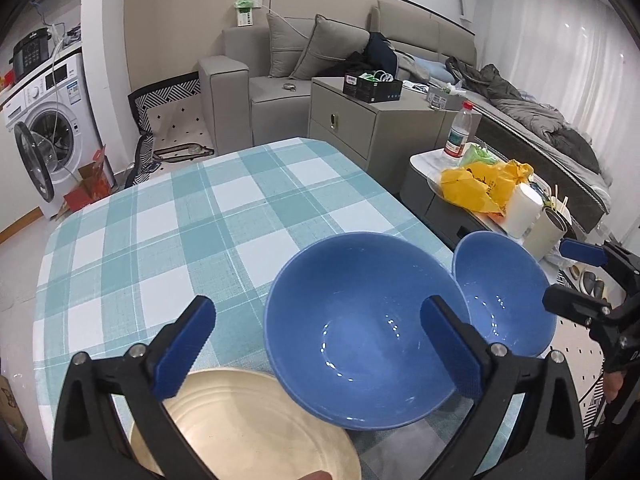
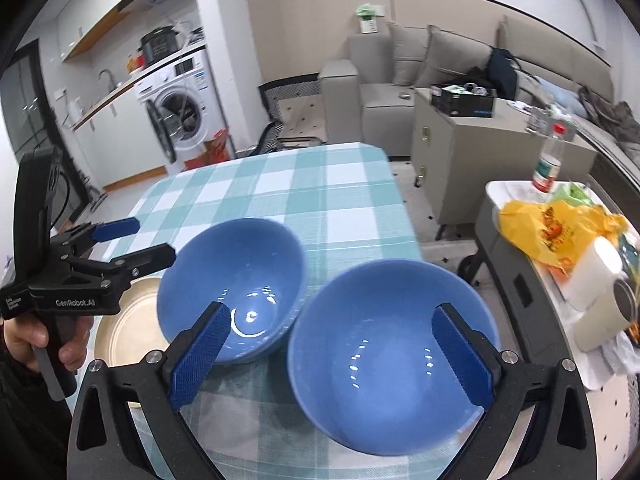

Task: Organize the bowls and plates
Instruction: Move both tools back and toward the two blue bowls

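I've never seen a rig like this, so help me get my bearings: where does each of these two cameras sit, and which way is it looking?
Left wrist view: sits on the left tongs, looking down across the checked table toward the sofa; its open blue pads frame the cream plate and a blue bowl.
Right wrist view: sits on the right tongs, facing the same way; the person's left hand shows.
Shared: both blue bowls, plate, table, and each sees the other tongs.

Grey fabric sofa (image 1: 256,80) with two cushions at 12 o'clock, against beige panelled wall (image 1: 180,20). White front-loading washing machine (image 1: 48,120), door open, at 9 o'clock. Grey bedside cabinet (image 1: 360,120) beside sofa. White sheer curtains (image 1: 560,40) at 2 o'clock.
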